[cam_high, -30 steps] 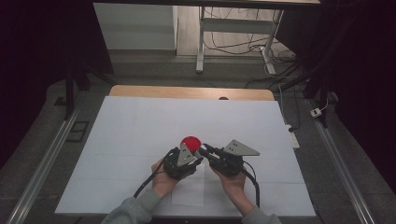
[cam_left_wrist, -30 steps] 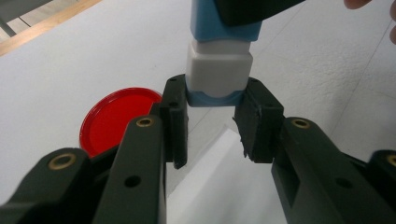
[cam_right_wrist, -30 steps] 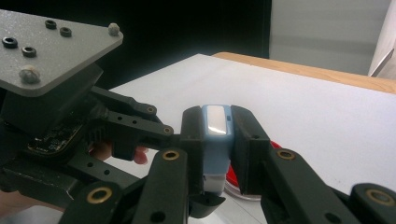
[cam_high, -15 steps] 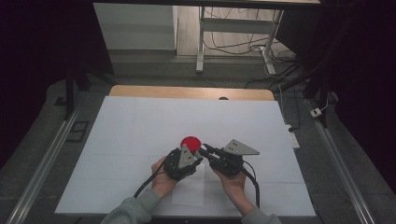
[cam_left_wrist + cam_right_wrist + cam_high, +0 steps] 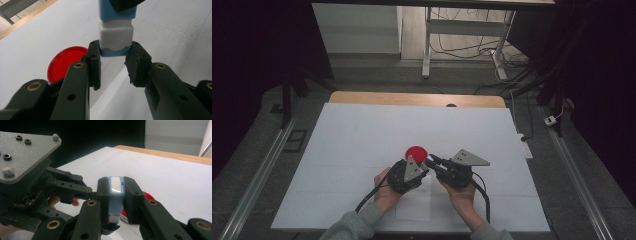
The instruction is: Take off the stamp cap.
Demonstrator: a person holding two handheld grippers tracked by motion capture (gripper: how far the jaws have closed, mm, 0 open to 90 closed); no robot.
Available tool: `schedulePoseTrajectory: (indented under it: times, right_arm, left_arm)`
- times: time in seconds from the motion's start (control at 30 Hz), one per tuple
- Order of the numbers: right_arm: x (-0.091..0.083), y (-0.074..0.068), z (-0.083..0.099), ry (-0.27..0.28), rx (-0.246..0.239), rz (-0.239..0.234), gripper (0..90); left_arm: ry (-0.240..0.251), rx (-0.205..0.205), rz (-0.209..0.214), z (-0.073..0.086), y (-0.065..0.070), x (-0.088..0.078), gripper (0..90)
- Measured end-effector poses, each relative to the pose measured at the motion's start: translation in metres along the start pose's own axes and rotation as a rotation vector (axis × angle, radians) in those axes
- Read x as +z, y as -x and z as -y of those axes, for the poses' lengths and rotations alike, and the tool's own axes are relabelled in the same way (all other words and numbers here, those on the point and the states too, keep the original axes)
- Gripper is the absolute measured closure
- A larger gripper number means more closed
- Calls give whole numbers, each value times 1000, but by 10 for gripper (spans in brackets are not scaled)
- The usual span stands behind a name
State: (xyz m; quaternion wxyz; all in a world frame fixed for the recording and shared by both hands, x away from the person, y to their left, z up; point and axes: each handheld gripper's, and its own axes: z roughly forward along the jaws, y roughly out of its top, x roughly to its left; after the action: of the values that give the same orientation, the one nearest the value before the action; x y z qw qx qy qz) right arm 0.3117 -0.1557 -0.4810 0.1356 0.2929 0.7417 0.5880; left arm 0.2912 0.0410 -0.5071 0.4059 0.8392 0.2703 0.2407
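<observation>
Blue-and-white block (image 5: pixel 115 30) held above worktop (image 5: pixel 362 135), near front centre | long axis spans both grippers | left gripper (image 5: pixel 113 63) jaws clamp its lower blue end | right gripper (image 5: pixel 116 200) jaws clamp the other end | red lid (image 5: pixel 65 62) flat just beyond.

Almost no change across earlier pictures. Left gripper (image 5: pixel 424 167) and right gripper (image 5: pixel 430 161) remain together near table's front edge, just behind red lid (image 5: pixel 416 152); any shift too slight to tell.
</observation>
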Motion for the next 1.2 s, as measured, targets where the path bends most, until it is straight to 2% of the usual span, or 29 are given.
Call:
schedulePoseTrajectory:
  times: [0.1,0.37,0.5,0.6,0.63,0.83,0.87,0.9,0.93,0.97,1.0,1.07,1.2]
  right_arm:
    - [0,0,0,4,0,3,755]
    - [-1,-3,-1,6,-5,9,755]
    - [-1,-2,-1,1,-9,8,756]
    - [0,-2,-1,-8,-8,4,756]
    - [0,-2,-1,-12,-6,3,756]
    - [-1,-1,-2,-7,-1,0,756]
    - [-1,-1,-2,-5,-1,0,757]
    - [-3,-2,-2,21,-10,17,757]
    - [-7,-1,-4,38,-26,45,757]
    - [-10,1,-7,52,-20,50,757]
    - [-14,4,-9,62,-3,45,757]
    - [-18,9,-11,75,8,55,757]
    - [-17,11,-9,65,17,53,757]
  left_arm:
    - [11,-48,39,1,-3,0,662]
    - [17,-90,66,1,-4,-1,661]
    - [11,-57,39,1,-2,-1,662]
    - [-7,13,-8,1,2,0,664]
    - [-7,19,-13,1,3,0,664]
    - [3,1,-2,1,2,-1,664]
    - [-20,-23,8,1,0,0,665]
    - [-32,-55,30,4,-3,3,665]
    - [-32,-87,34,8,-6,4,665]
    - [-19,-91,23,11,-7,3,665]
    - [-9,-67,8,9,-6,1,665]
    - [11,-61,9,6,-5,-2,665]
    - [16,-55,22,4,-3,-3,664]
